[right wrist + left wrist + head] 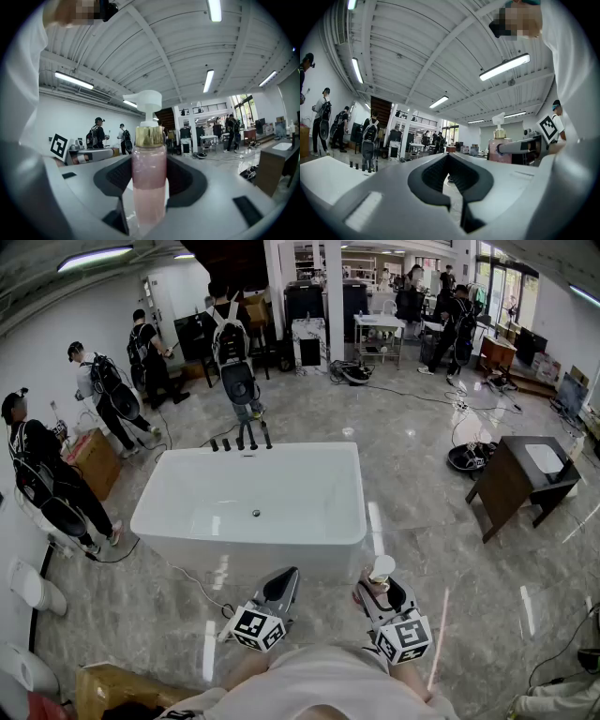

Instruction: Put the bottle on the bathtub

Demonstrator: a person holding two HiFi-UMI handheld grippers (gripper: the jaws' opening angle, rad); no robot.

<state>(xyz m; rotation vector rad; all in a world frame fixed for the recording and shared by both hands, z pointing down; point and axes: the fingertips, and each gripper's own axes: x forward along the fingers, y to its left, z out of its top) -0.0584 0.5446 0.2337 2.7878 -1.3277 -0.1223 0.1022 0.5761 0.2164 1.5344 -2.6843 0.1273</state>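
Note:
A white bathtub (253, 507) stands on the floor right in front of me. My right gripper (378, 589) is held level just short of the tub's near right corner. It is shut on a pink pump bottle (381, 570), which stands upright between its jaws. Up close the bottle (149, 178) shows pink liquid, a gold collar and a white pump head, and the right gripper (150, 164) clamps its body from both sides. My left gripper (284, 579) hovers level before the tub's near wall. The left gripper (449, 157) is shut with nothing in it.
Black faucet posts (241, 439) rise at the tub's far rim. A dark wooden table (520, 479) stands at the right, a cardboard box (94, 460) and a toilet (33, 587) at the left. Several people with backpacks stand at the left and back. Cables lie on the floor.

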